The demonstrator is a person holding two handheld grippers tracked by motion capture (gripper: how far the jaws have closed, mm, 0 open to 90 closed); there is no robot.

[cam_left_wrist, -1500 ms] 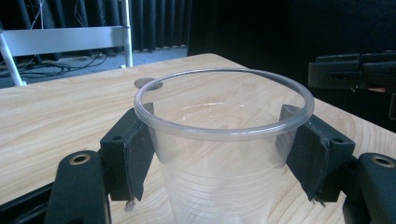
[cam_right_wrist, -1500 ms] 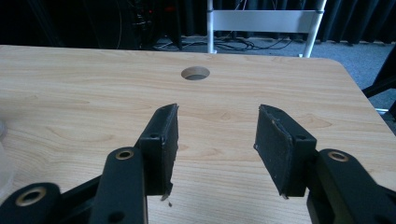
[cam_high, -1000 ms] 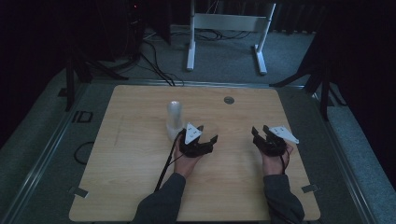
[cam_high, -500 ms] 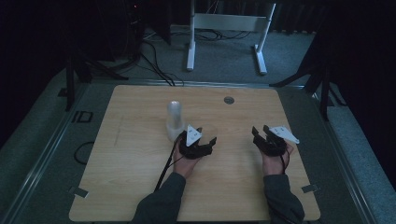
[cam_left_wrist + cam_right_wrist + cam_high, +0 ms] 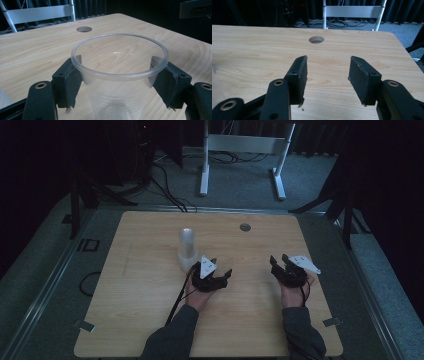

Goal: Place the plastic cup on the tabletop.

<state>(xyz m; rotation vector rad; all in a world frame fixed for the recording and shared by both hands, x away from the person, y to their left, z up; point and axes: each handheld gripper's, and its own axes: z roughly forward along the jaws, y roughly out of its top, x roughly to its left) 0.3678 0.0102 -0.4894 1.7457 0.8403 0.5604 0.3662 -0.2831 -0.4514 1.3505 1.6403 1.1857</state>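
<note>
Dim, murky high view, black surroundings, brighter sharp gripper views, soft glare on clear cup [image 5: 119, 75] rim

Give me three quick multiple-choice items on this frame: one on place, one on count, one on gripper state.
1. Where is the round hole in the table?
A. near the far edge
B. near the person's edge
C. at the left edge

2. How many grippers hold something?
A. none
B. one
C. two

3. How do the right gripper's jaws stand?
A. shut on a cup
B. shut on nothing
C. open, with nothing between

Key: 1 A, the hole lies far from the hands. 2 B, the left gripper clasps the clear cup. 3 C, the right gripper shows bare wood between its jaws.
</note>
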